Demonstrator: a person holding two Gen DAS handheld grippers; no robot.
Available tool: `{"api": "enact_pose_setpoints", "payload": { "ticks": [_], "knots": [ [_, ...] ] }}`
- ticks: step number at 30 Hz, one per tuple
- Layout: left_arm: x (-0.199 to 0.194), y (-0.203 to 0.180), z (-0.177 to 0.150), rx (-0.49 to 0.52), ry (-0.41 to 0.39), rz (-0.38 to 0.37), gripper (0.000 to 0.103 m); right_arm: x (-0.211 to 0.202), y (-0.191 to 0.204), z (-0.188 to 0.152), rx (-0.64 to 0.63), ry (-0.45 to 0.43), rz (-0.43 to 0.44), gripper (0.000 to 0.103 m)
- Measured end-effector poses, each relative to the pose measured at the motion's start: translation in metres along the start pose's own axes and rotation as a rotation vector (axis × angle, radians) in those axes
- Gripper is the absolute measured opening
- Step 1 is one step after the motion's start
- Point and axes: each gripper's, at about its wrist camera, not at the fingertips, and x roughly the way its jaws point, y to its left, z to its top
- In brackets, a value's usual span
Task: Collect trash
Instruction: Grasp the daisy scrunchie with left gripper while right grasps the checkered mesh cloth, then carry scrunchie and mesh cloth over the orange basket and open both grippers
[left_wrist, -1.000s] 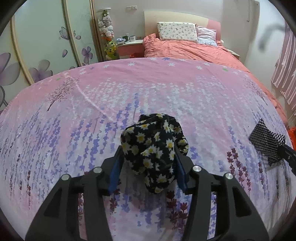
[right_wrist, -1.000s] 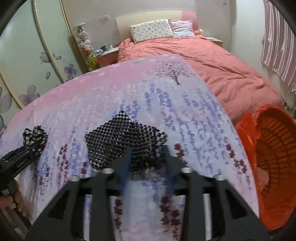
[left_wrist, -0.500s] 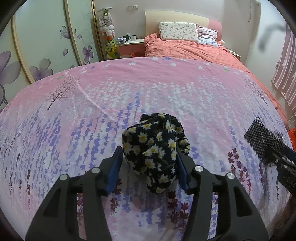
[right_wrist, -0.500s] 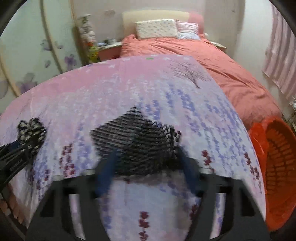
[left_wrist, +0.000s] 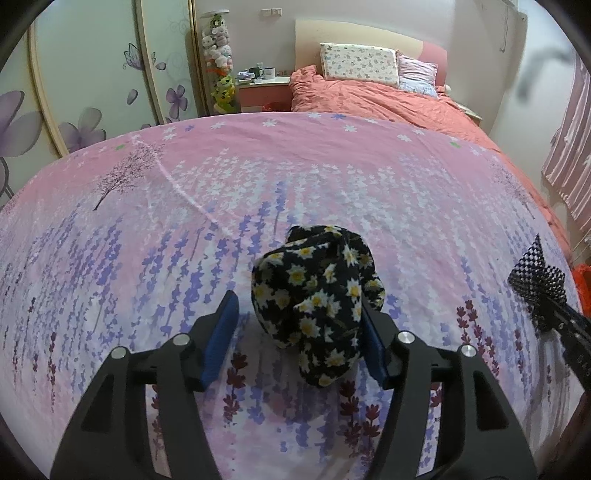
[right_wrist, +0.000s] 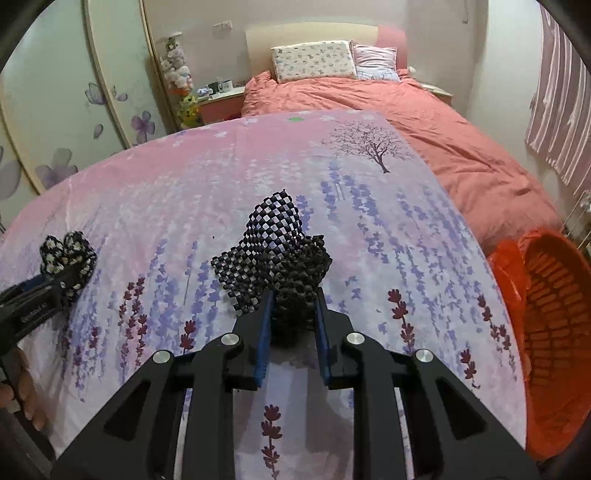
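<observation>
The left tongs (left_wrist: 299, 325) stand apart around a crumpled black cloth with daisies (left_wrist: 317, 295): its right pad touches the cloth, while its left pad (left_wrist: 221, 332) shows a gap of sheet between itself and the fabric. The cloth lies bunched on the pink lavender-print sheet (left_wrist: 258, 177). To the right of these tongs, near the sheet's edge, the right tongs reach in with the black mesh mat (left_wrist: 537, 280) at their tip.

The right tongs (right_wrist: 293, 314) are clamped on that mesh mat (right_wrist: 273, 251), both blue pads pressed into its gathered near end, the rest fanning forward and leftward over the sheet. Well to the left of them the daisy cloth (right_wrist: 68, 254) sits at the left tongs' tip. To the right, below the sheet's edge, stands an orange basket (right_wrist: 554, 314) lined with an orange bag. Beyond the sheet lies a coral duvet (right_wrist: 424, 122), then two pillows (right_wrist: 314, 61) against the headboard.
</observation>
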Motion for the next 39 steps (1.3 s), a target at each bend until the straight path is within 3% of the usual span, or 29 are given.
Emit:
{"api": "enact_pose_setpoints", "payload": {
  "ticks": [5,10,12,15,25,39],
  "knots": [
    [0.001,0.002,0.004,-0.016,-0.005,-0.015,0.069,0.0,0.0,-0.002,0.002,0.0,0.002,0.021],
    [0.007,-0.006,0.01,0.007,0.005,-0.004,0.067,0.0,-0.001,-0.002,0.002,0.0,0.002,0.021],
    [0.005,-0.009,0.011,0.015,-0.007,-0.014,0.037,0.0,-0.001,-0.002,0.0,0.0,0.0,0.021],
    [0.002,-0.014,0.01,0.024,-0.014,-0.019,0.025,-0.001,-0.001,-0.002,0.003,-0.001,0.009,0.022],
    [-0.058,-0.036,0.0,0.074,-0.124,-0.001,0.024,-0.034,-0.029,-0.016,0.066,-0.055,0.02,0.019],
    [-0.138,-0.076,-0.003,0.109,-0.219,-0.082,0.025,-0.118,-0.057,-0.012,0.074,-0.215,0.029,0.019]
  ]
}}
